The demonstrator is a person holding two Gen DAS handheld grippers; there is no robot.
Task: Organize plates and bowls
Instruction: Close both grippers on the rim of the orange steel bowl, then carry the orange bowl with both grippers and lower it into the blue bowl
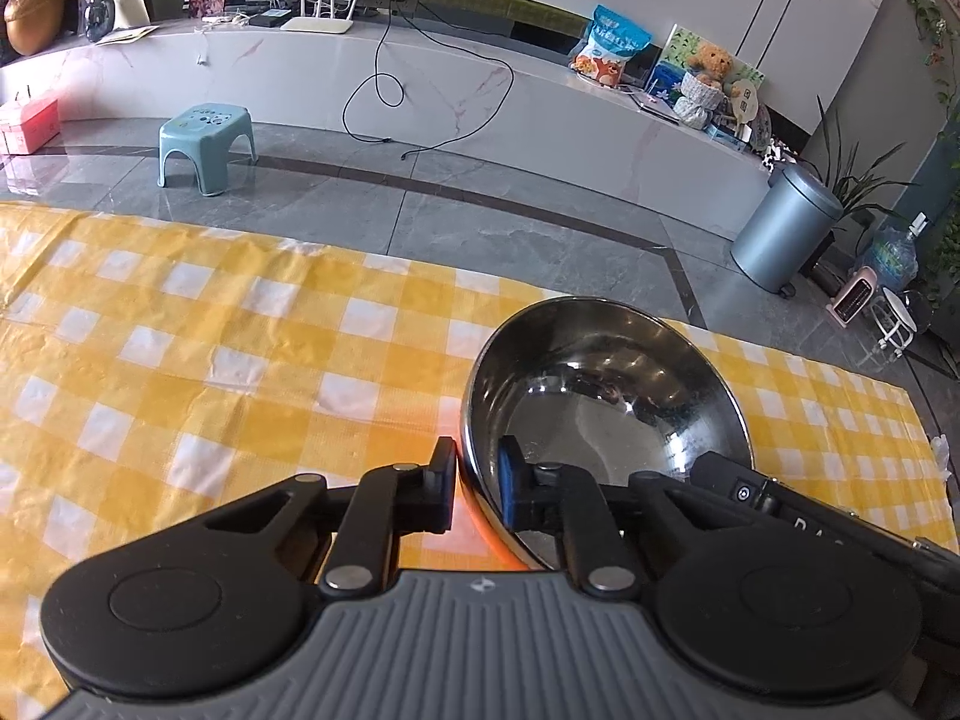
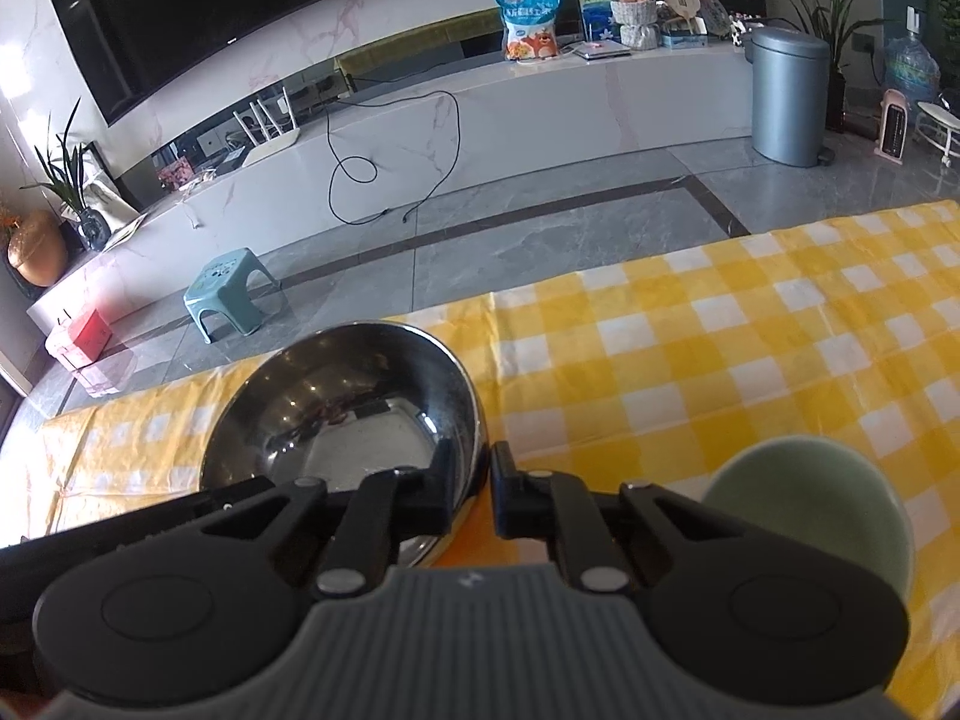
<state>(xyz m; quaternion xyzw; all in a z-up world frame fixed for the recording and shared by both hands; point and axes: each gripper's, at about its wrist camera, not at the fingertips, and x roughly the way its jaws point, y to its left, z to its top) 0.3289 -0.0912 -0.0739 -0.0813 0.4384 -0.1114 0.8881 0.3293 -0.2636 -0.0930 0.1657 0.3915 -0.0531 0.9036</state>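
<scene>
My left gripper (image 1: 480,483) pinches the rim of the round, shiny stainless-steel bowl with an orange outer wall (image 1: 606,396): one of my fingers (image 1: 443,480) presses on the orange outside, the other sits inside against the polished wall. My right gripper (image 2: 480,495) clamps the same steel bowl (image 2: 342,420) from its opposite side, one finger inside the basin and the other outside the rim, with only the thin metal edge between them. So both pairs of fingers are closed down on the bowl's rim, neither spread wide.

The bowl sits over the yellow-and-white checked tablecloth (image 1: 240,360) that covers the surface; whether its base touches the cloth I cannot tell from either view.

Only the right wrist view shows the pale green ceramic bowl (image 2: 834,492), upright on the cloth just to the right of the steel bowl, partly hidden behind my right gripper's body. The left wrist view shows, past the steel bowl's far rim, a black piece of my right gripper.

Beyond the steel bowl, across the grey tiled floor, both views show a small teal plastic stool (image 1: 207,138) and a grey-blue cylindrical bin (image 1: 786,228). The right wrist view alone takes in the large dark television screen (image 2: 228,12) on the wall above the white marble ledge.
</scene>
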